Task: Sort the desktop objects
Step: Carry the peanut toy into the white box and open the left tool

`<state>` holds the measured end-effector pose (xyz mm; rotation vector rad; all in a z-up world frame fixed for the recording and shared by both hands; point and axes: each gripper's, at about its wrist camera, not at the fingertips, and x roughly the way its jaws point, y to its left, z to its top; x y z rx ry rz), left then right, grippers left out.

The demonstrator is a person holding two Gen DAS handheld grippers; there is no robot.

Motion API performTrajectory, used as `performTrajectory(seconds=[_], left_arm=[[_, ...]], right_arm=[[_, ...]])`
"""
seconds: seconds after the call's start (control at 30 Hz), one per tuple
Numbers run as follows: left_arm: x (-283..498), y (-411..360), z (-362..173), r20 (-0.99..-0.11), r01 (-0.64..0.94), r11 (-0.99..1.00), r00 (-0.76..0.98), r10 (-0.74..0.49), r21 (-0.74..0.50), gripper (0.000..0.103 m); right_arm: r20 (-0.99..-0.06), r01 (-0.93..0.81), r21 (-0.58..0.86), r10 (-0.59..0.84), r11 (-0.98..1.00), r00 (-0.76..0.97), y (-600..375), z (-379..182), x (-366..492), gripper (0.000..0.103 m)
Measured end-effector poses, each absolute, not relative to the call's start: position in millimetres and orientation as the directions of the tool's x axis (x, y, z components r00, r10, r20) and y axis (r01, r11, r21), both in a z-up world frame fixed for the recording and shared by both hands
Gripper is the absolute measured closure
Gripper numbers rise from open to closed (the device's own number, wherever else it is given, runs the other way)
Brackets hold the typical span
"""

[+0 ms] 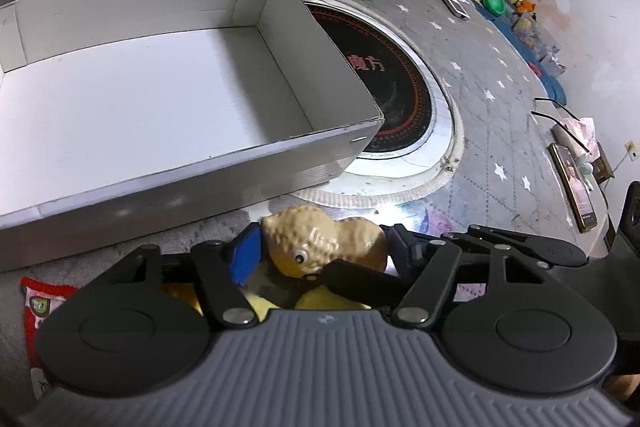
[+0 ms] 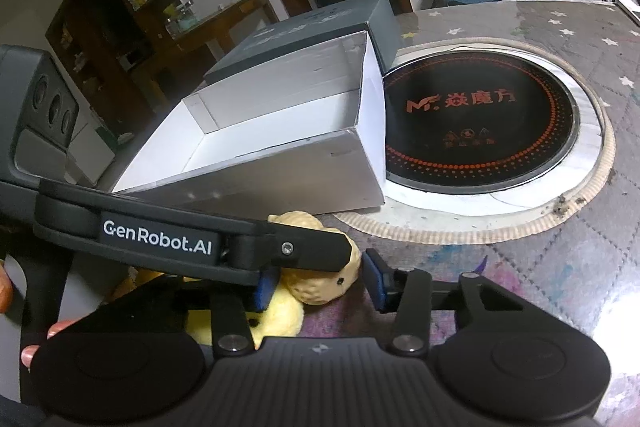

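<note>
Apparently the step in hand is a pick-up for the box. In the left wrist view the left tongs pinch the peanut toy end to end, the blue pad on one end and the dark finger on the other. The toy sits by the near edge of the worktop, just in front of the near wall of the open white box, which looks empty. A yellow plush lies under it and a red packet is off to the side. In the right wrist view the right tongs are drawn in narrow around the same heap, with peanut and plush both between the pads. Which of the two they press I cannot tell, as the left tongs' arm crosses in front. A good lift would probably go straight up, high enough to clear the box wall, with the two tools kept from knocking together. The plush may drag along unless the right tongs hold it down.
</note>
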<state>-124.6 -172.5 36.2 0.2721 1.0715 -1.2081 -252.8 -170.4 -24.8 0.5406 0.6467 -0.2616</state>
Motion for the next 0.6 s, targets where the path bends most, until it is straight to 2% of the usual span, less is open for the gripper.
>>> performTrajectory(seconds=[0.33, 0.6], left_arm=[[-125, -167, 41, -0.774, 0.845, 0.392, -0.04, -0.632, -0.363, 0.037], [-127, -152, 72, -0.74, 0.847, 0.387, -0.012, -0.672, -0.365, 0.037]], right_arm=[[-0.634, 0.392, 0.363, -0.084, 0.845, 0.769, -165, -21, -252, 0.058], [-0.603, 0.367, 0.34, -0.098, 0.866, 0.791, -157, -1, -256, 0.058]])
